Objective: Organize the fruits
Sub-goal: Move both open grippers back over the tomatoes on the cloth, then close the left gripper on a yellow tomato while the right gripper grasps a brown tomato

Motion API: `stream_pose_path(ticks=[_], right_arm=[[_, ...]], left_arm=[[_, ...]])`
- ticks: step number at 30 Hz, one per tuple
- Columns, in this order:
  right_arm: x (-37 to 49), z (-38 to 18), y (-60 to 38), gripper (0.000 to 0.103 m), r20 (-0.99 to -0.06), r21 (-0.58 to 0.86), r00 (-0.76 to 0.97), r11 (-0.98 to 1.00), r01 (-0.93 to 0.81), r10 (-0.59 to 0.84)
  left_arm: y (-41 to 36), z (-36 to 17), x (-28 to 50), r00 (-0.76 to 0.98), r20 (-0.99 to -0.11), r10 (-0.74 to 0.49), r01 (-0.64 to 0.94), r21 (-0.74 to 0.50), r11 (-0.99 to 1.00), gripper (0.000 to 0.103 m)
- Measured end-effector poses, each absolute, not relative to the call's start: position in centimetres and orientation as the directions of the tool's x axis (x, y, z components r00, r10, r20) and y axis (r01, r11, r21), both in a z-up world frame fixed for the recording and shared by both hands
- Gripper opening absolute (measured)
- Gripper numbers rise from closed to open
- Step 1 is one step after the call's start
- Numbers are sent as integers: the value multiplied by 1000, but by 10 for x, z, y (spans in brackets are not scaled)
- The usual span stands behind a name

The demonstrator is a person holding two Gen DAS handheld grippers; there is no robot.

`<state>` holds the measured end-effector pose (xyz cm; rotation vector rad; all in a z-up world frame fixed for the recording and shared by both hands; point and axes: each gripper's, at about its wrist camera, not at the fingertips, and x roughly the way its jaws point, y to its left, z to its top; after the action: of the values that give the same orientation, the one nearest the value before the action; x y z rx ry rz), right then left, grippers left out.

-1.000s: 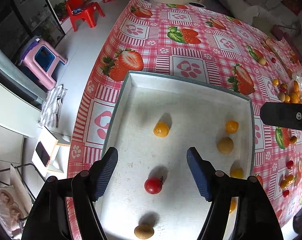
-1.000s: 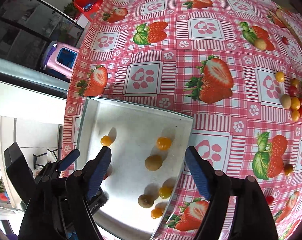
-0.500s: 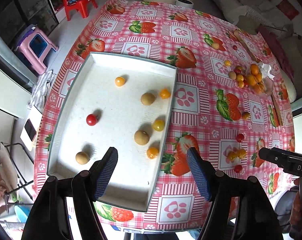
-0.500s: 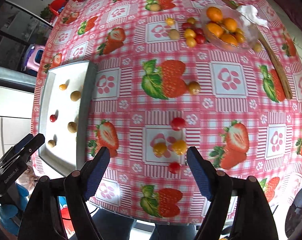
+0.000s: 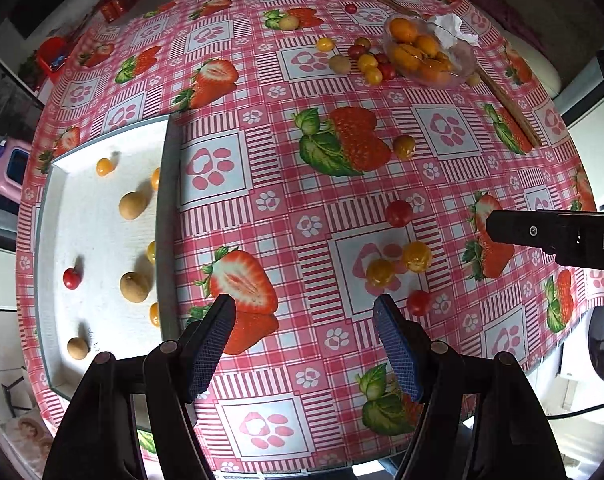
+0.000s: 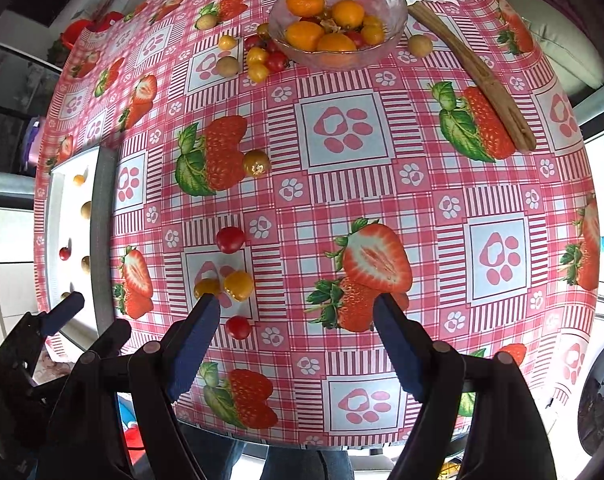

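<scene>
Both pairs of fingers stand apart, gripping nothing, above the glossy checked cloth on the surface point(image 6: 421, 184). 2 round yellow fruits point(image 6: 238, 285) lie just past the right gripper point(image 6: 296, 306), by its left fingertip, flanked by 2 smooth red tomatoes point(image 6: 230, 239). Left gripper point(image 5: 303, 308) hovers nearby; white rectangular tray point(image 5: 166, 200) lies left.

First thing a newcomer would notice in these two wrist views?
The loud pink tablecloth printed with strawberries and paw marks fills both views. At its far edge stands a glass bowl of oranges, with loose small fruits beside it; nearer, a little cluster of red and yellow tomatoes lies on the cloth. At the left sits a white tray dotted with small fruits, and both the left gripper and right gripper hang open and empty.
</scene>
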<state>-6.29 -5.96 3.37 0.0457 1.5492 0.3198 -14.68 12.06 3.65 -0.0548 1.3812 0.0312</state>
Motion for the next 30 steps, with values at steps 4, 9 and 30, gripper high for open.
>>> stream_pose_path(ticks=[4, 9, 30], right_arm=[[-55, 23, -56, 82, -972, 234, -19, 956, -175, 234], [-48, 8, -47, 82, -975, 222, -35, 952, -209, 220], [5, -21, -1, 49, -975, 204, 25, 934, -292, 221]], left_arm=[[108, 14, -142, 178, -984, -21, -40, -28, 999, 73], [100, -6, -142, 158, -986, -47, -48, -55, 997, 73], [79, -25, -122, 183, -983, -14, -123, -37, 992, 58]])
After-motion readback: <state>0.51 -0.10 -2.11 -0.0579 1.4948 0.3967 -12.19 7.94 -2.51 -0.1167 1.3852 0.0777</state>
